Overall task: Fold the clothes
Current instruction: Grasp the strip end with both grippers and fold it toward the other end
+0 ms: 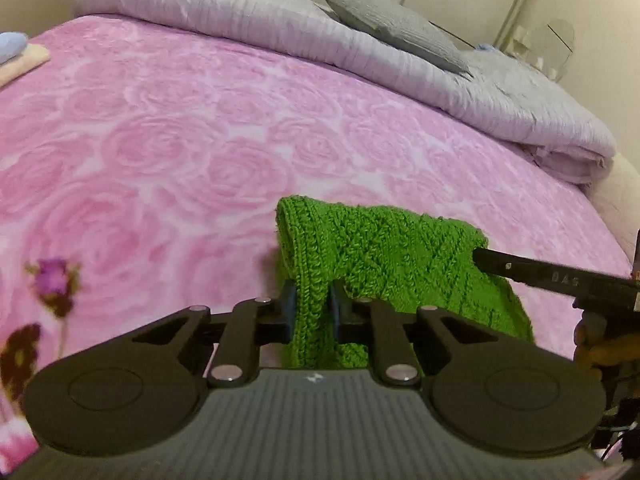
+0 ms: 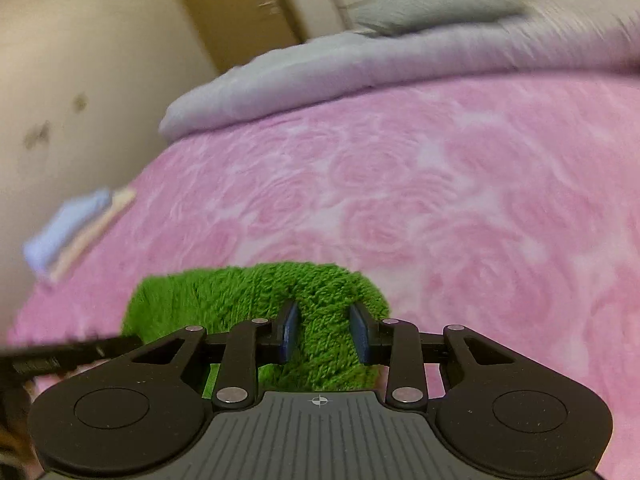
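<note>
**Green knit held up over the pink bed**

The bed (image 1: 200, 128) fills the room in front of me, spread with a pink blanket patterned in big roses. Along its far side lies a rolled-up pale lilac-grey duvet (image 1: 248, 12), and a grey pillow (image 1: 396, 28) rests on top of it. Behind that stands a pale wall with cupboard doors.

Near the far left corner of the bed sits a small stack of folded cloths (image 2: 72, 232), a light blue one on top of a peach one, well apart from the work.

The green knitted garment (image 1: 384, 256) is the piece being handled. It hangs bunched between the two tools, just above the near part of the blanket, with a cable pattern showing on its face.

The left tongs (image 1: 312, 308) are clenched on a narrow ribbed fold of the knit, the blue pads pressing it from both sides. The right tongs (image 2: 324, 332) grip a thicker wad of the same garment between their pads, standing wider apart. In the left view, the right tool's finger meets the knit's far corner.
</note>
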The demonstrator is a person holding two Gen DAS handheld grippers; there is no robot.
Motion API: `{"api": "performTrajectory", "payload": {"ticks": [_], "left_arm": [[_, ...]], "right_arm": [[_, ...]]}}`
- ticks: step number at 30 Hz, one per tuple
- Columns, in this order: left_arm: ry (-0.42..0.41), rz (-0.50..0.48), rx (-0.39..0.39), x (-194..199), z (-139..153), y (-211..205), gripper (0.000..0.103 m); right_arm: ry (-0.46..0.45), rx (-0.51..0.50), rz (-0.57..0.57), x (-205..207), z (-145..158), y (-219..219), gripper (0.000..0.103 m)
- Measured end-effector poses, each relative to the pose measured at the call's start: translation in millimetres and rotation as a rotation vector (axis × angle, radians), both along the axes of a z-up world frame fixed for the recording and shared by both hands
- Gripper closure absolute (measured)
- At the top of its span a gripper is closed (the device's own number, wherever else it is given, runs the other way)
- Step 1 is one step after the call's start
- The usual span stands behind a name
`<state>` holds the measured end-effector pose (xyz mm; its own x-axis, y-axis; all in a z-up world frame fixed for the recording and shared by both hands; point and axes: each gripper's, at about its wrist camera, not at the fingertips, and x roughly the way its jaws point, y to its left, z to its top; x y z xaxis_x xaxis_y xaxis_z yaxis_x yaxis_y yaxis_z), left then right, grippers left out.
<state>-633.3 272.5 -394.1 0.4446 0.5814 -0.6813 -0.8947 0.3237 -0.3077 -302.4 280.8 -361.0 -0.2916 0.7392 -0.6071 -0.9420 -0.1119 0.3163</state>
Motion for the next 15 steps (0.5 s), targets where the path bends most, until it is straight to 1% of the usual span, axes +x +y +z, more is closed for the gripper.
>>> {"api": "performTrajectory", "payload": {"ticks": [2,4,5,7,8,10,11,13,14,15], "left_arm": [[0.002,0.012,-0.005,-1.8,-4.8,1.1,0.084],[0.038,0.011,-0.003,3.0,0.0,2.0,0.08],[0.057,0.009,-0.002,5.6,2.6,2.4,0.08],[0.075,-0.009,0.052,11.3,18.7,2.4,0.082],[0.084,-0.019,0.081,14.1,27.1,2.3,0.085],[0.072,-0.04,0.13,17.1,41.0,3.8,0.086],[0.056,-0.062,0.139,19.5,44.9,7.0,0.086],[0.036,-0.109,0.14,28.1,44.6,15.1,0.087],[0.047,-0.138,0.139,34.6,40.8,19.4,0.087],[0.073,-0.147,0.135,39.9,34.6,23.5,0.089]], "right_arm": [[-0.062,0.015,0.023,-8.1,-3.0,0.3,0.07],[-0.075,0.019,0.036,-7.3,-5.2,-0.3,0.07],[-0.071,0.017,0.039,-5.2,-4.2,-1.3,0.069],[-0.032,0.02,0.021,4.0,5.2,-4.7,0.069],[-0.01,0.026,0.007,9.3,10.5,-6.1,0.069],[0.033,0.048,-0.026,19.5,21.3,-8.5,0.069],[0.049,0.058,-0.03,21.9,25.2,-8.7,0.069],[0.056,0.059,-0.02,20.6,29.2,-4.3,0.069],[0.043,0.046,-0.014,16.8,27.3,0.6,0.07],[0.029,0.031,-0.011,12.8,23.3,5.3,0.07]]}}
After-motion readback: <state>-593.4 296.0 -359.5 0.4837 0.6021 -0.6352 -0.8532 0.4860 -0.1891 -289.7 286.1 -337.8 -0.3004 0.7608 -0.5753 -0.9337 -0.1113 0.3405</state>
